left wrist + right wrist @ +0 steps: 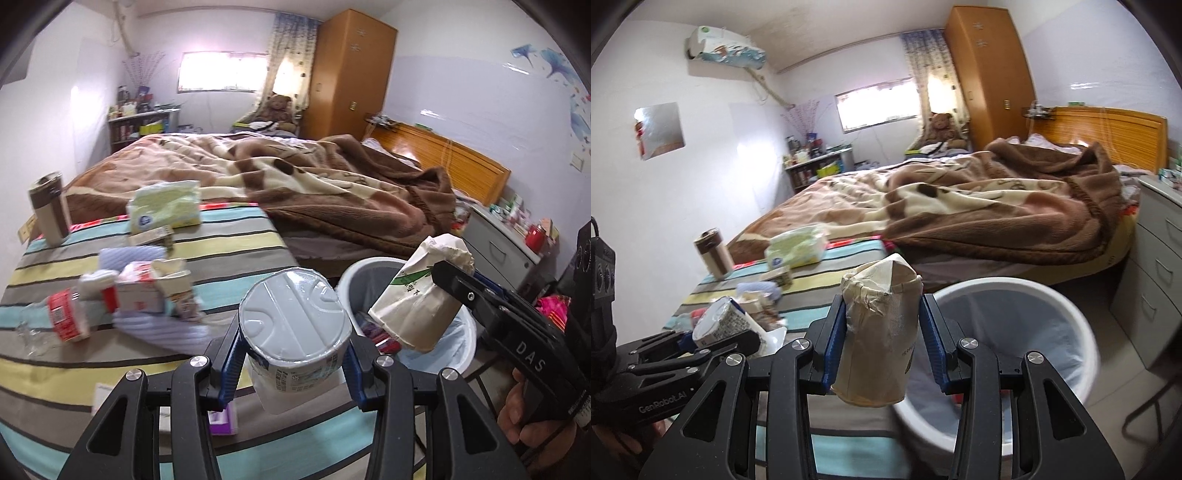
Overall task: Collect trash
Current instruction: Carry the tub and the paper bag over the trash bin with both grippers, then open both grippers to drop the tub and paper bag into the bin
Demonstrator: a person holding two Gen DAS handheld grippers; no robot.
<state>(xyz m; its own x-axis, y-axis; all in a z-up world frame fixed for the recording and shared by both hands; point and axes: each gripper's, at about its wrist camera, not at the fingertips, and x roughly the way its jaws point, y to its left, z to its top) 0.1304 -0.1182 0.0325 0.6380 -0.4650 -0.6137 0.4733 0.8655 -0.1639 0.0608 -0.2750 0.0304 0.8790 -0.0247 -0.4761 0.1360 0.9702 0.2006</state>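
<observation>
A foil-lidded cup (293, 334) is pinched in the left gripper (293, 363) at lower centre, and a crumpled carton (877, 332) in the right gripper (882, 347), both carried beside the bin (1027, 295), presumably for dropping in.

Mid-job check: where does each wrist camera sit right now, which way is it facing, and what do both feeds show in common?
Left wrist: sits behind the left tool, which grips a foil-lidded cup; faces over the striped table toward the bed; the right tool and right hand show at right.
Right wrist: sits behind the right tool, which grips a crumpled paper cup; faces the bed and white bin; the left tool shows at lower left.
Shared: bin, both cups, tissue pack, brown tumbler, bed.
</observation>
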